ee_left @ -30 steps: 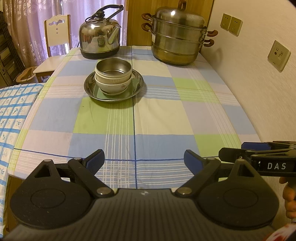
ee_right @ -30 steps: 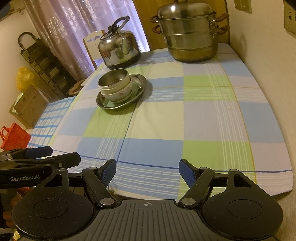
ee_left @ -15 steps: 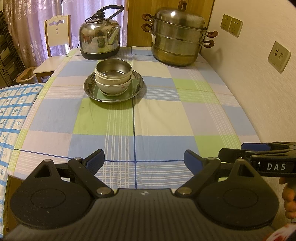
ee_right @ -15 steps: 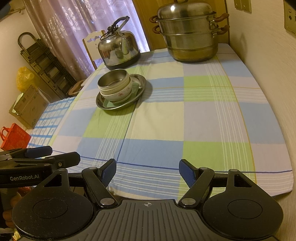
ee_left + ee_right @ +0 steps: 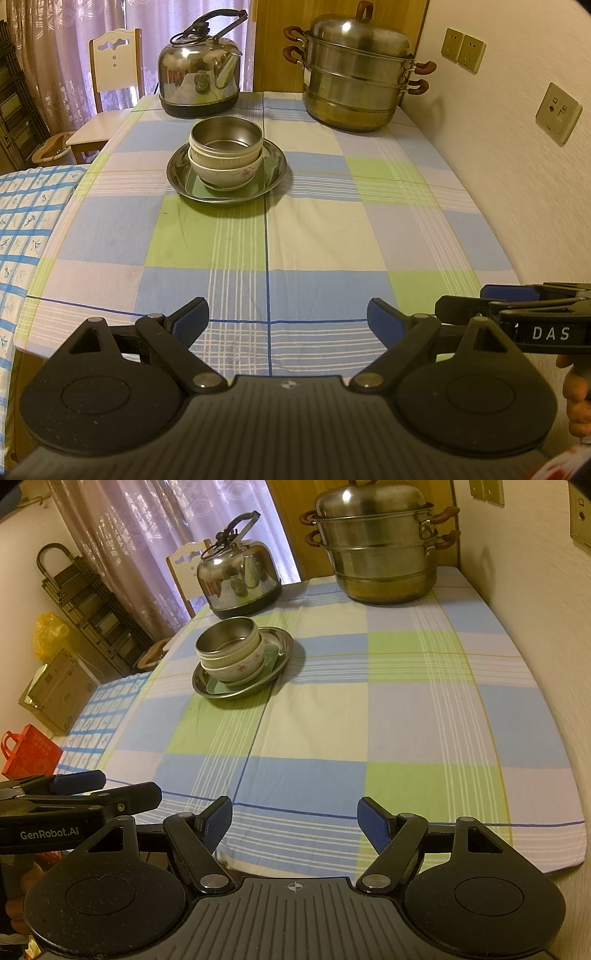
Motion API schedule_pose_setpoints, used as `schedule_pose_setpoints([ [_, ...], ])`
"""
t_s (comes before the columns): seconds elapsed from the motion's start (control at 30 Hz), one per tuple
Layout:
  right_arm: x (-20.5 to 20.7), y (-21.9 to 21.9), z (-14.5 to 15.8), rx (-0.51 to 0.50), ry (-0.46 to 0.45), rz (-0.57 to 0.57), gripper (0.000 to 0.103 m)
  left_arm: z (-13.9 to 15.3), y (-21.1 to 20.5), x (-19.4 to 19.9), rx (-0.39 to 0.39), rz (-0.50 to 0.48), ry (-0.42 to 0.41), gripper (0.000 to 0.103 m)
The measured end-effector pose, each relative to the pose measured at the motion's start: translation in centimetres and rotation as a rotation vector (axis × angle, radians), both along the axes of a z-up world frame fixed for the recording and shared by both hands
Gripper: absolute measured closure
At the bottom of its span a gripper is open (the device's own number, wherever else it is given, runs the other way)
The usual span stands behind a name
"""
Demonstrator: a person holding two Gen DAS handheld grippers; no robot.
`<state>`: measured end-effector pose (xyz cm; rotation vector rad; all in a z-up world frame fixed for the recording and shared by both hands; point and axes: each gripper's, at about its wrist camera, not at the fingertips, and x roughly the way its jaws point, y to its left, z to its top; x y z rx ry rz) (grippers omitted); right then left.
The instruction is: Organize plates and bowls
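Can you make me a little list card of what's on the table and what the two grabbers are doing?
top bowl: metal bowl, nested in the flowered bowl
under them: green plate on a metal plate
behind: kettle, steamer pot
left gripper: jaws open, holding nothing
right gripper: jaws open, holding nothing
cloth: checked tablecloth

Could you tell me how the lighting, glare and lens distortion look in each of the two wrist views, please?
Left wrist view: warm, dim yellowish light; the shiny steel kettle mirrors the room; fisheye bows the checked tablecloth edges. Right wrist view: the same warm cast; a bright glare spot on the domed lid of the stacked steel steamer pot; the round steel plate under the bowls casts a soft shadow to the right; the corners darken.
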<state>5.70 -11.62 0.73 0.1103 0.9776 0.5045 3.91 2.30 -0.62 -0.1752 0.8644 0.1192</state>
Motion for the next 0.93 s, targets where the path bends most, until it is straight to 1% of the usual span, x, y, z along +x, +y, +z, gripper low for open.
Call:
schedule_pose_setpoints([
  [0.93, 0.0, 0.37, 0.05, -0.004, 0.0, 0.009, 0.028, 0.02, 0.34, 0.45, -0.004, 0.008, 0.005, 0.011],
])
